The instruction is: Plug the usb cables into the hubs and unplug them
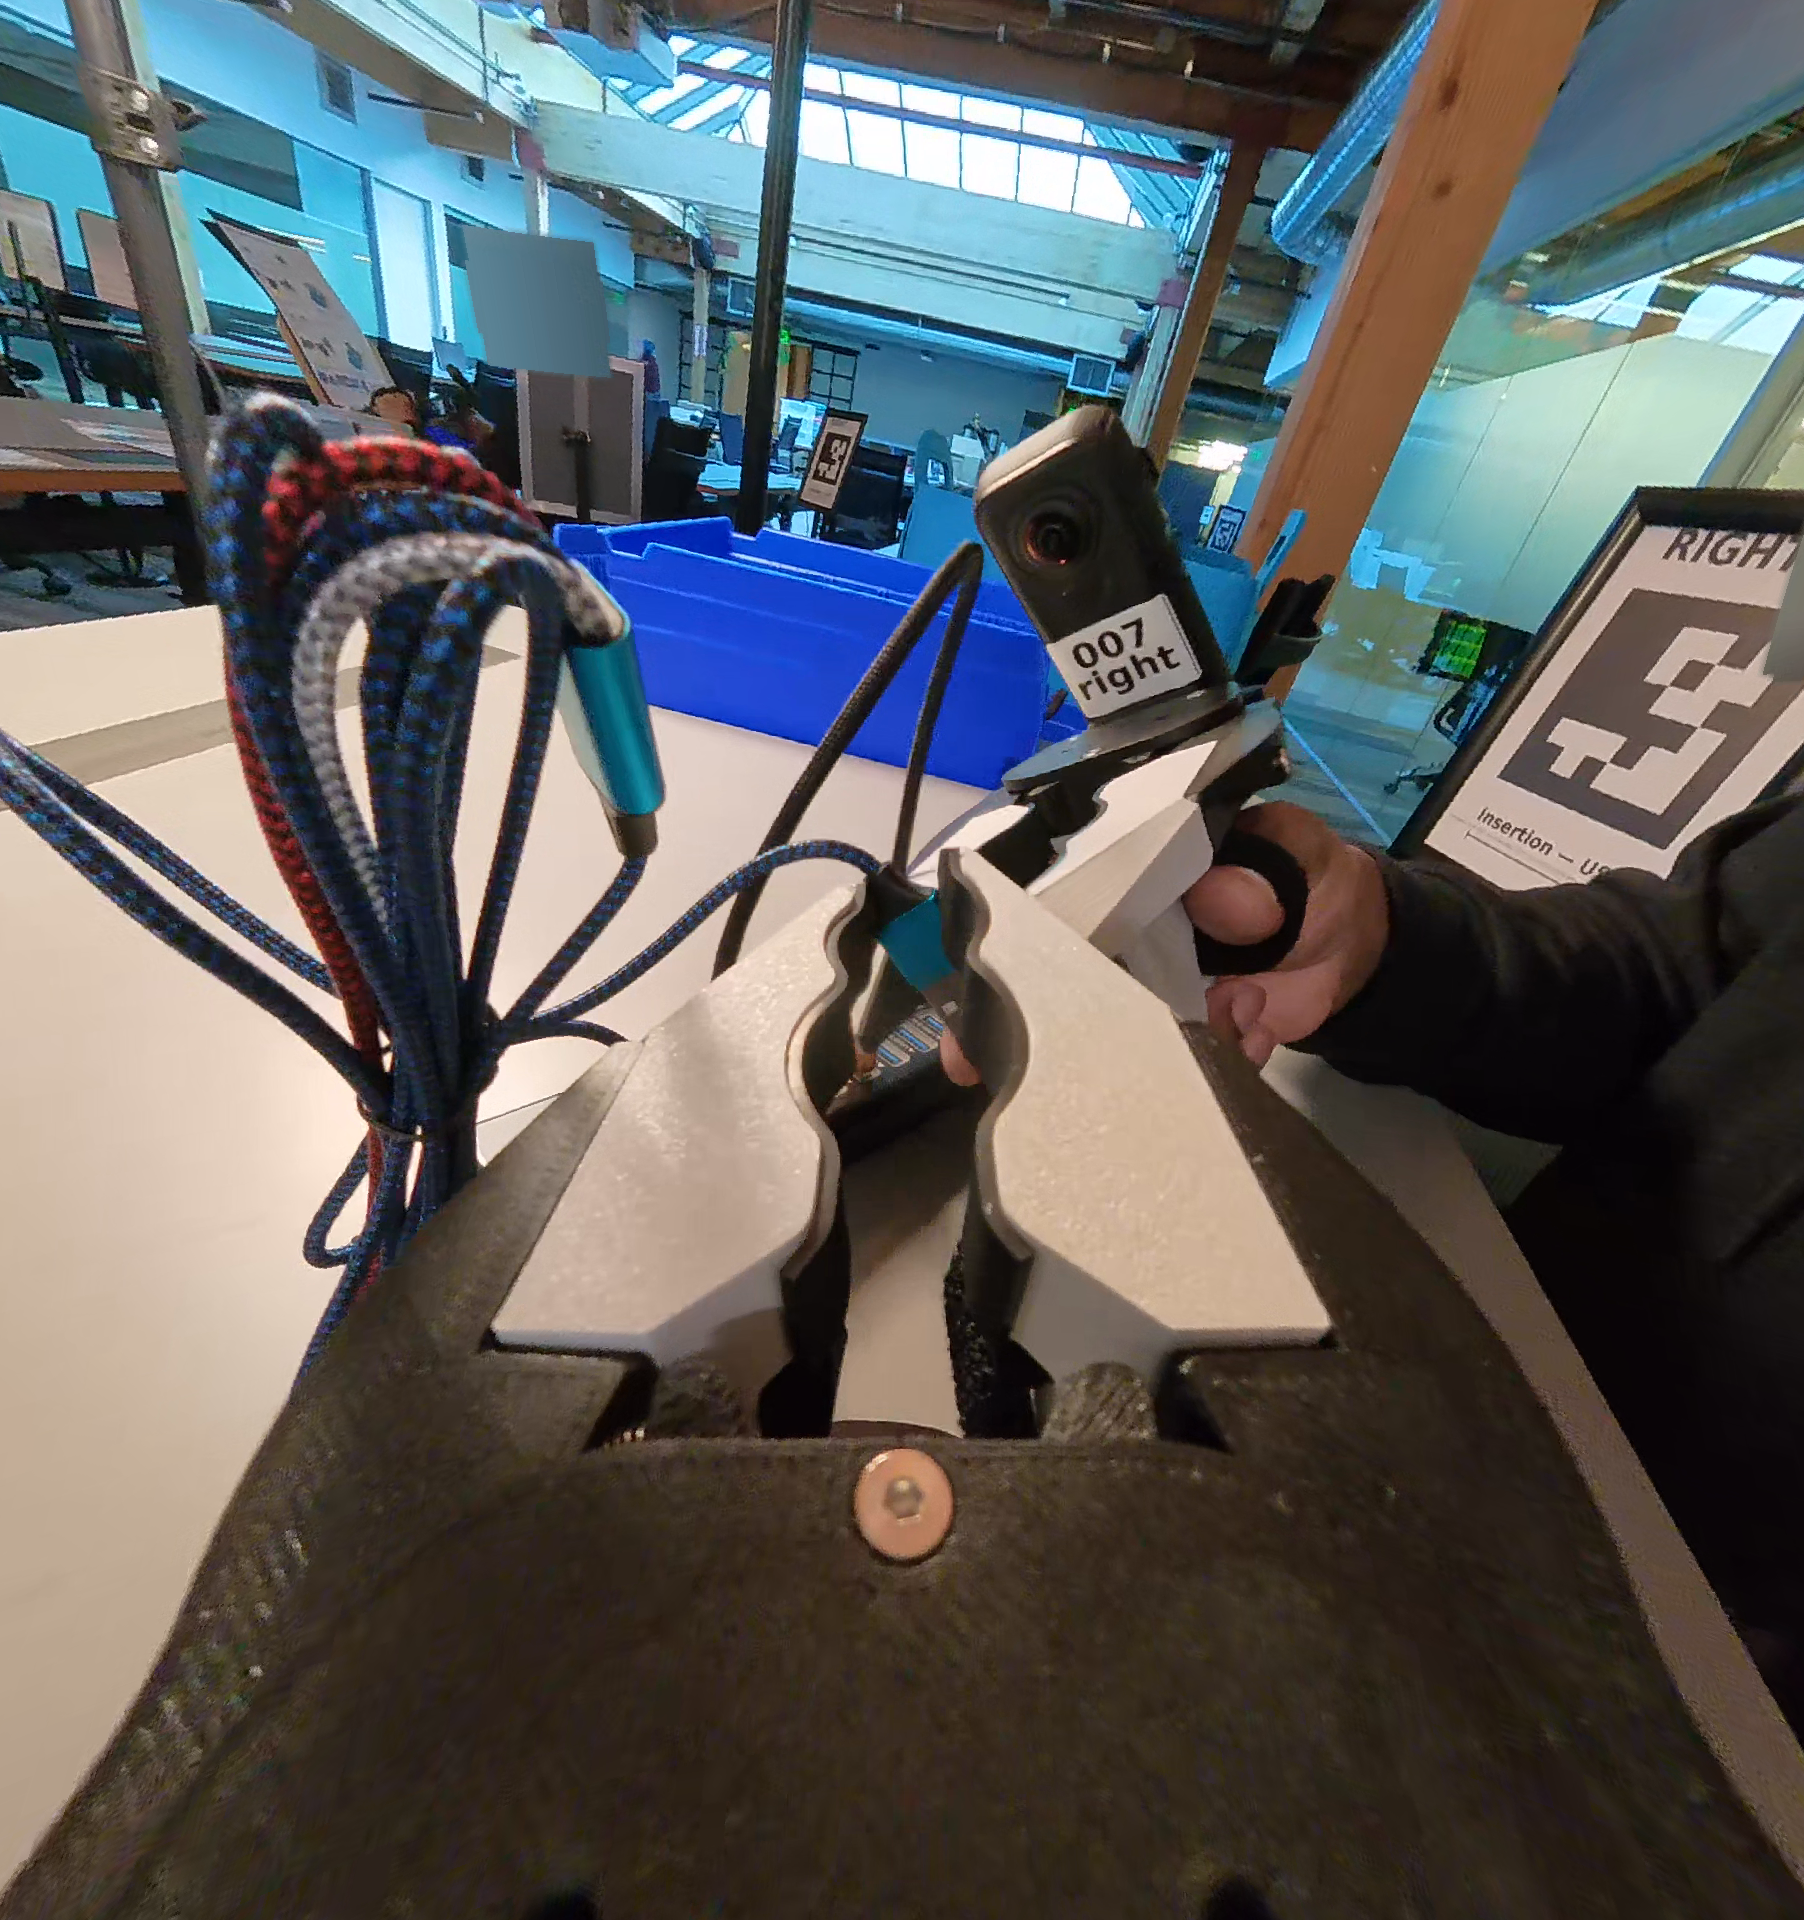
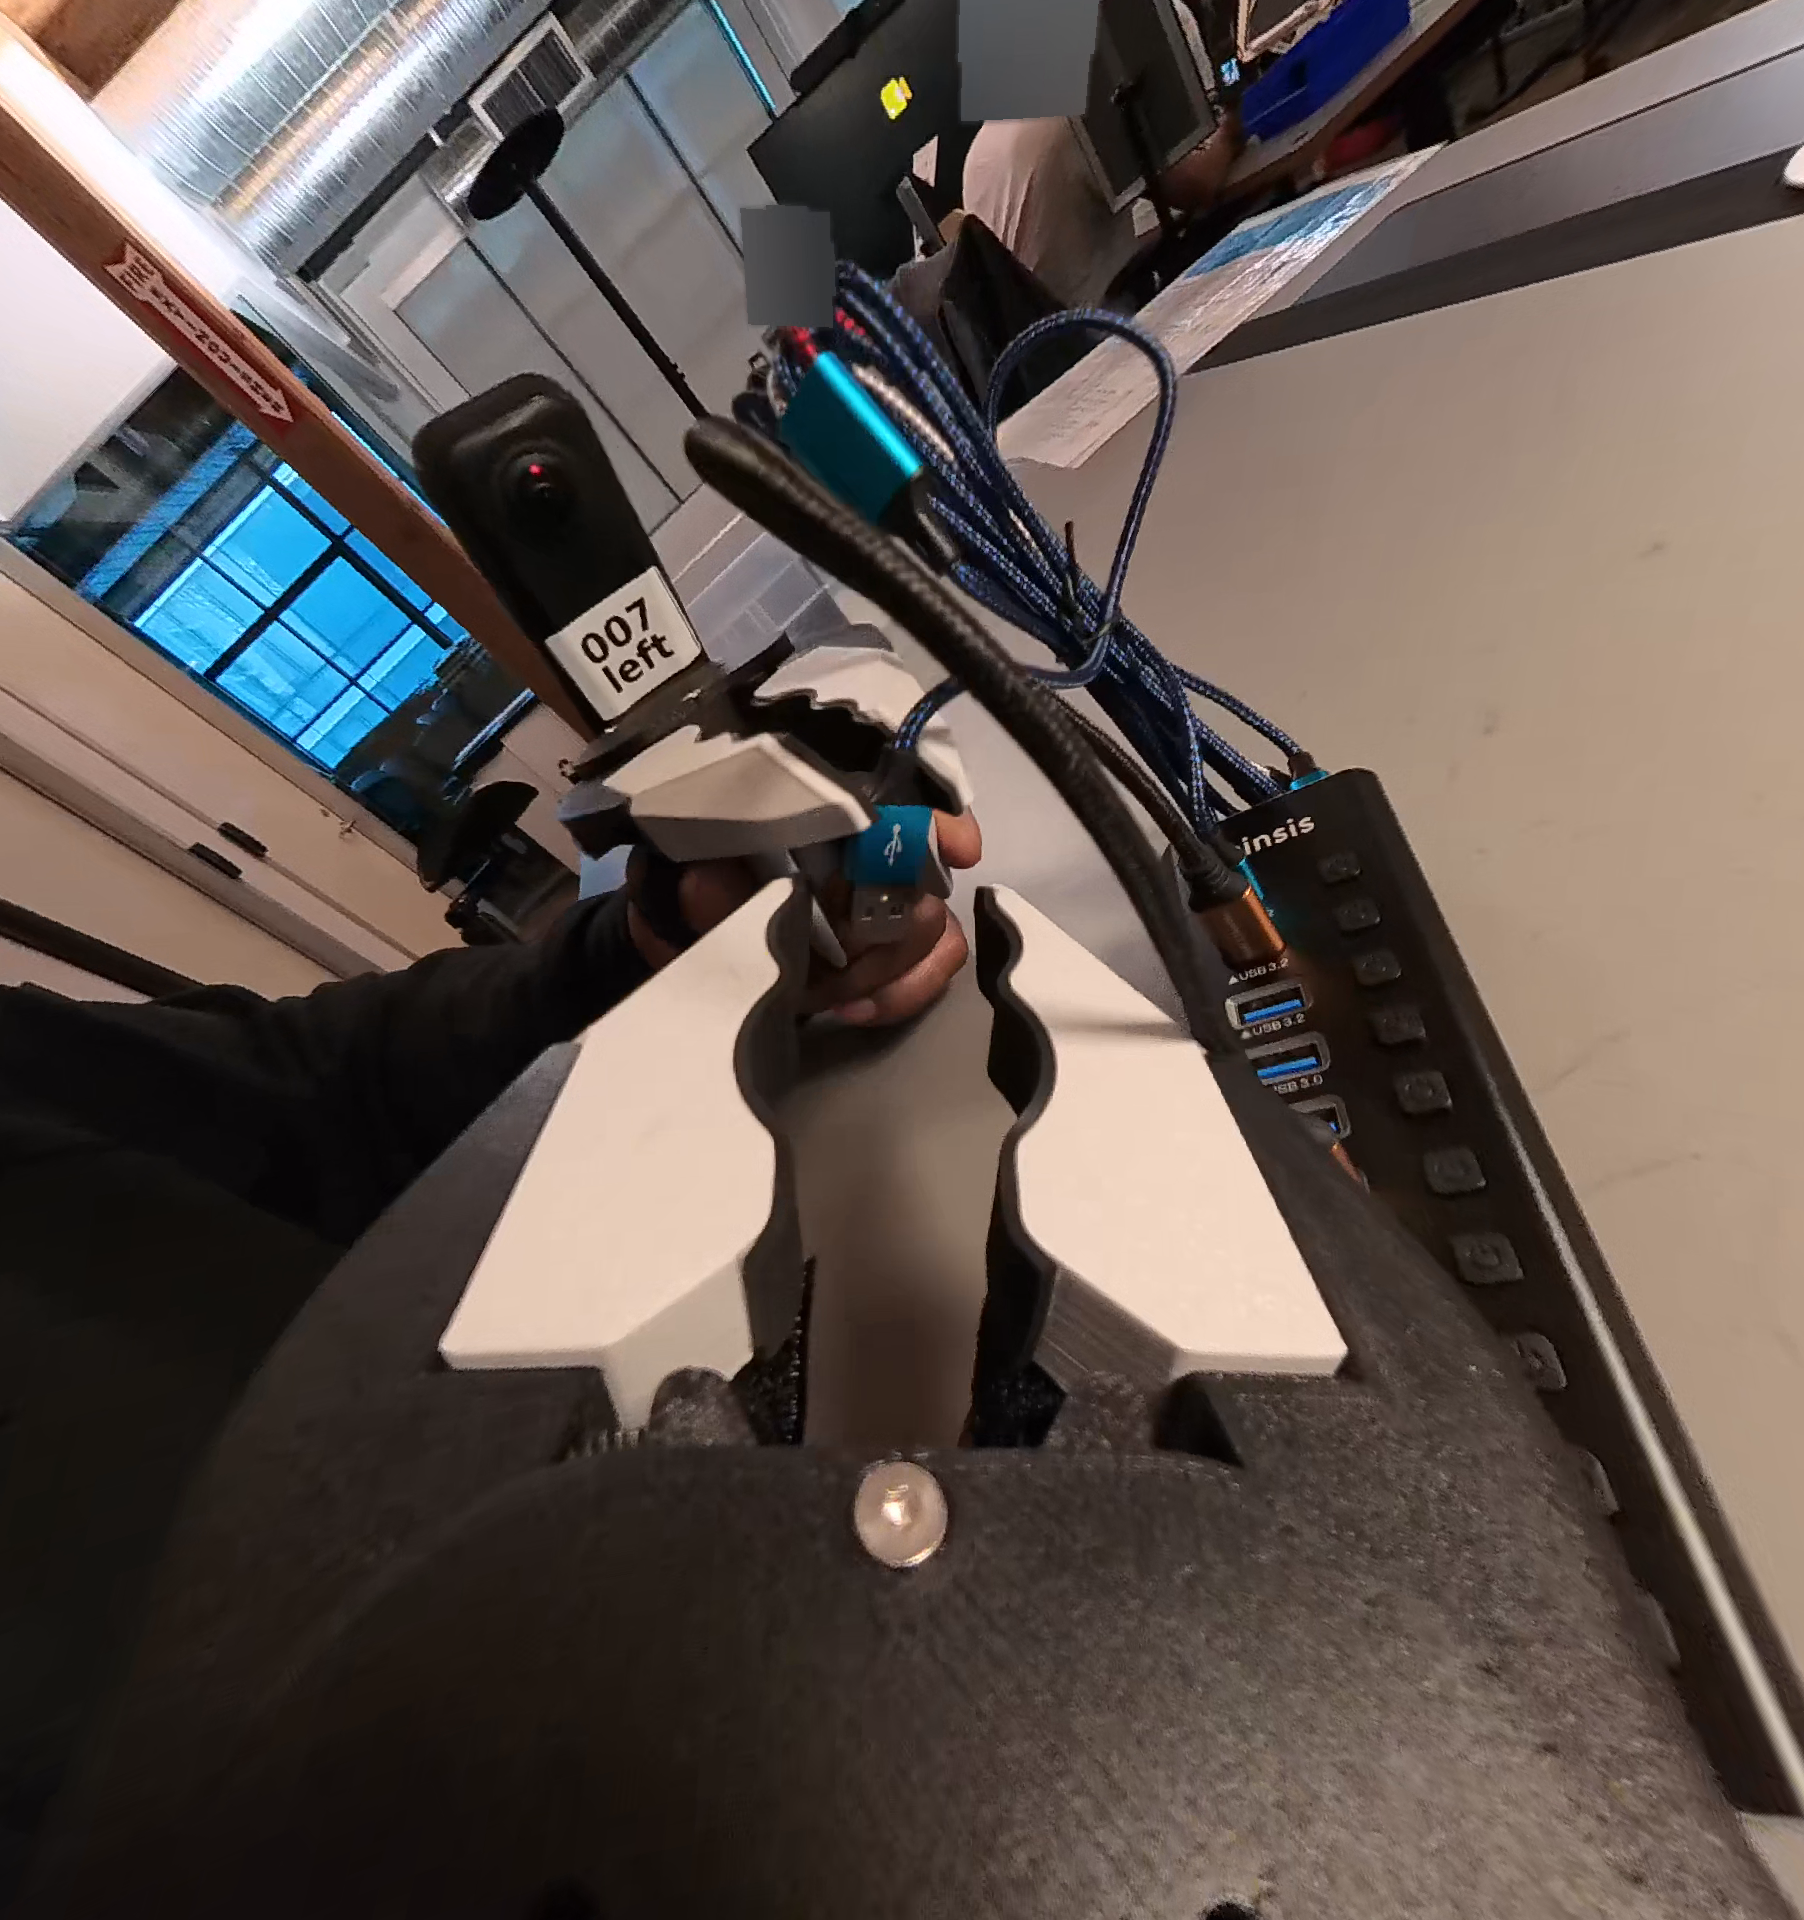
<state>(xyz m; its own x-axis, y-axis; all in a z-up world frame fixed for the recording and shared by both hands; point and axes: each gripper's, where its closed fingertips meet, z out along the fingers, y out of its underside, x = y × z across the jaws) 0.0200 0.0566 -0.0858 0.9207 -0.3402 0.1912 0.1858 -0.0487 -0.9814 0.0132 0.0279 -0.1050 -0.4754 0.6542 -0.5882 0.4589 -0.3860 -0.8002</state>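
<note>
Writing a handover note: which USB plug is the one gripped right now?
Find the long black hub on the table. Beside it, the left gripper clamps a teal-shelled plug, its metal tip bare. The other teal plug hangs loose in the cable bundle.

From my station I see a pale desk (image 1: pixel 129 997) running under everything. At its far side sit stacked blue plastic bins (image 1: pixel 773 634). A black-framed sign with a blocky marker pattern (image 1: pixel 1646 707) stands upright at the right edge. Behind the desk a dark pole (image 1: pixel 773 260) rises toward the skylight, and a thick wooden post (image 1: pixel 1397 260) leans across the upper right. In the right wrist view I see a blue-paned window (image 2: pixel 274 613) low on the left.
</note>
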